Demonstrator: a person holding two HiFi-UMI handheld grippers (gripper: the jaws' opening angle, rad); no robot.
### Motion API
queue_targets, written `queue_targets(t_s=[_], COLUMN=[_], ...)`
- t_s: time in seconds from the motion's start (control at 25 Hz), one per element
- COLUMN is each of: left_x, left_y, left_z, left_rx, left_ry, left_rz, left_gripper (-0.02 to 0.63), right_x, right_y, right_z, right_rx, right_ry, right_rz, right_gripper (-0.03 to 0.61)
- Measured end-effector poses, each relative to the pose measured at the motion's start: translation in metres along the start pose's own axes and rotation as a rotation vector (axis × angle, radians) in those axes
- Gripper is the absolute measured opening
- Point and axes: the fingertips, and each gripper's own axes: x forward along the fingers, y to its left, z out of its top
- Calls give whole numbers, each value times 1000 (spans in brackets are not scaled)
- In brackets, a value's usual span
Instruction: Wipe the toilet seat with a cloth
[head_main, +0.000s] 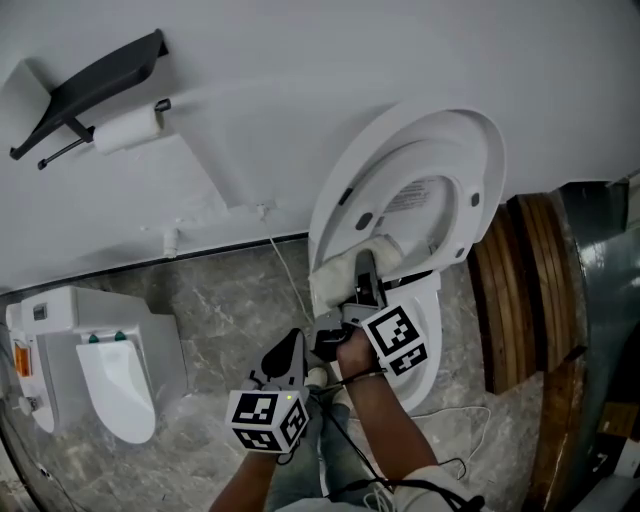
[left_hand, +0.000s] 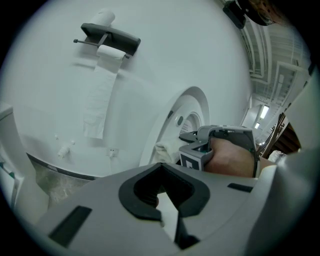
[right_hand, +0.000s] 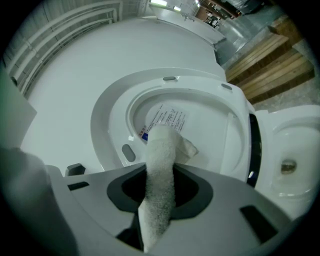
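Note:
The white toilet's seat (head_main: 345, 190) and lid (head_main: 440, 190) stand raised against the wall. My right gripper (head_main: 365, 268) is shut on a white cloth (head_main: 338, 270), which it holds against the lower part of the raised seat. In the right gripper view the cloth (right_hand: 160, 170) hangs out between the jaws in front of the seat ring (right_hand: 110, 115) and the labelled lid (right_hand: 200, 120). The bowl (right_hand: 292, 150) lies to the right. My left gripper (head_main: 293, 345) is lower left of the right one, shut and empty (left_hand: 167, 200), clear of the toilet.
A dark holder (head_main: 100, 80) with a toilet paper roll (head_main: 128, 128) hangs on the wall at upper left. A white unit (head_main: 110, 370) stands on the marble floor at left. Wooden planks (head_main: 530, 290) lie right of the toilet. A cable (head_main: 285, 265) runs down the wall.

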Motion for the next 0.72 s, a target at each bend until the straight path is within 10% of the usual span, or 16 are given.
queue_targets(t_s=[0.72], left_x=[-2], left_y=[-31], left_z=[41], left_rx=[0], left_ry=[-7], left_rz=[-78], left_gripper=[-3], right_x=[4], right_y=[50], right_z=[36], right_rx=[61], right_ry=[-28], right_rz=[17], right_gripper=[100])
